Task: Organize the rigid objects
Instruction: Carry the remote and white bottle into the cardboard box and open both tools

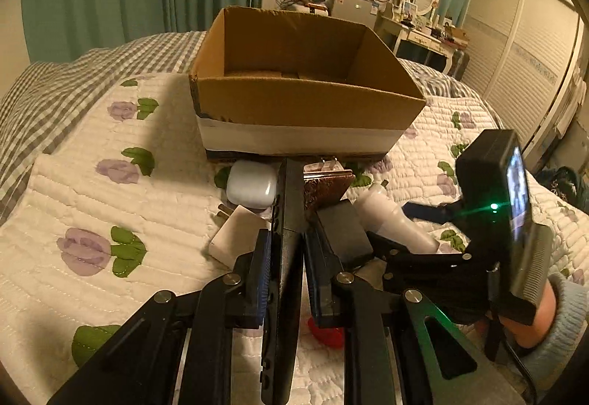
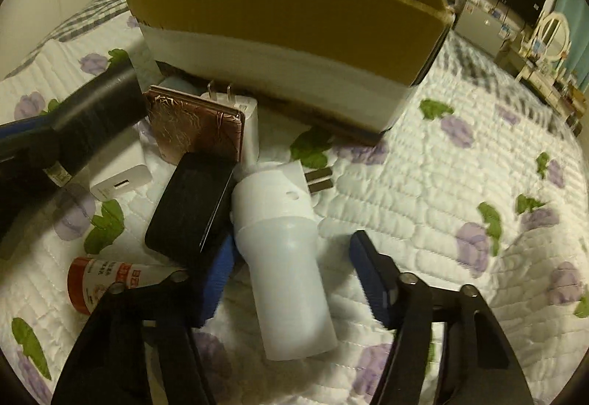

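Clamping a flat black slab edge-on, my left gripper (image 1: pixel 285 250) has its blue pads pressed on both faces of that slab (image 1: pixel 285 221), which juts forward toward the box. Only the left wrist view shows this grip; from the right wrist view the left gripper appears just as a dark blurred shape at the left edge. My right gripper (image 2: pixel 291 276) stands wide open with nothing held, its blue pads either side of the white plastic cylinder (image 2: pixel 285 257) lying on the quilted floral bedspread (image 2: pixel 460 184); I cannot tell if a pad touches it. The right view alone shows the red-capped white bottle (image 2: pixel 95 281) near my left finger, and the white two-pin plug (image 2: pixel 313 178) behind the cylinder. Just left of the cylinder lies a black rounded case (image 2: pixel 191 206), and beyond it a copper-patterned flat case (image 2: pixel 195 127) leans on a white charger (image 2: pixel 246 121). The left view adds a pale rounded earbud-style case (image 1: pixel 252 184) and a white cube adapter (image 1: pixel 235 237). Farthest stands the open brown cardboard box (image 1: pixel 302 99), seemingly empty in the left view.
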`<state>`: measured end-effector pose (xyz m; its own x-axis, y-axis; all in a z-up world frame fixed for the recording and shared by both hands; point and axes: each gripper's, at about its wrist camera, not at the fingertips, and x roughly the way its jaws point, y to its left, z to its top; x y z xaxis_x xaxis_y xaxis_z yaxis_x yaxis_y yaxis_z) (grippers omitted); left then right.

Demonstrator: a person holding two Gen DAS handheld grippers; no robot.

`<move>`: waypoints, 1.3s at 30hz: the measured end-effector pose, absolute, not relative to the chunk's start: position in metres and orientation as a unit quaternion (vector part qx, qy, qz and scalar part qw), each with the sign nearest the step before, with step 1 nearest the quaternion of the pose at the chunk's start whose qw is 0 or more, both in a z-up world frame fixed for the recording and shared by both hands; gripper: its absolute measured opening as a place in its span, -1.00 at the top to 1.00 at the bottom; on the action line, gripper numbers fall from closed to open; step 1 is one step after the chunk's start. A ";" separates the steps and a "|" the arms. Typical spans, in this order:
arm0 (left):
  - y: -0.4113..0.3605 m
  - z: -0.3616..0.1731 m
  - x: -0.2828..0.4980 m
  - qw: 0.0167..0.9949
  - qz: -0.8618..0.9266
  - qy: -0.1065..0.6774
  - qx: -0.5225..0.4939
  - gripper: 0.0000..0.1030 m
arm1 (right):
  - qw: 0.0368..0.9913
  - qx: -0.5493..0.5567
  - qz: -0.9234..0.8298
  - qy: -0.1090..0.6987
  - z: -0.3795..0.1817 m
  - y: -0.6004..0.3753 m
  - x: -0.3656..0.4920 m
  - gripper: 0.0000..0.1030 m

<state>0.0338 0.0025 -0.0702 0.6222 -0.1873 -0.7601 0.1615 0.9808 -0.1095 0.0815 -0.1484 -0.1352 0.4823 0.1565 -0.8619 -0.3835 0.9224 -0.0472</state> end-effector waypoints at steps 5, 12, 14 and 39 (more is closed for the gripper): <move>0.003 -0.063 0.029 0.904 -0.093 0.418 -0.016 0.66 | 0.867 -0.106 0.169 0.457 -0.118 -0.152 0.069 0.16; 0.003 -0.036 0.024 0.913 -0.083 0.398 -0.022 0.66 | 0.889 -0.079 0.170 0.418 -0.064 -0.166 0.061 0.16; 0.003 -0.019 0.025 0.918 -0.081 0.387 -0.026 0.66 | 0.898 -0.078 0.170 0.399 -0.041 -0.167 0.062 0.16; -0.014 -0.004 0.208 0.926 -0.074 0.369 0.021 0.66 | 0.920 -0.067 0.173 0.344 0.005 -0.156 0.204 0.16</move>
<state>0.2085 -0.0141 -0.0038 0.7170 -0.1212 -0.6865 0.1516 0.9883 -0.0162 0.2039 -0.1564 0.0052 0.7030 0.2729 -0.6567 -0.3655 0.9308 -0.0044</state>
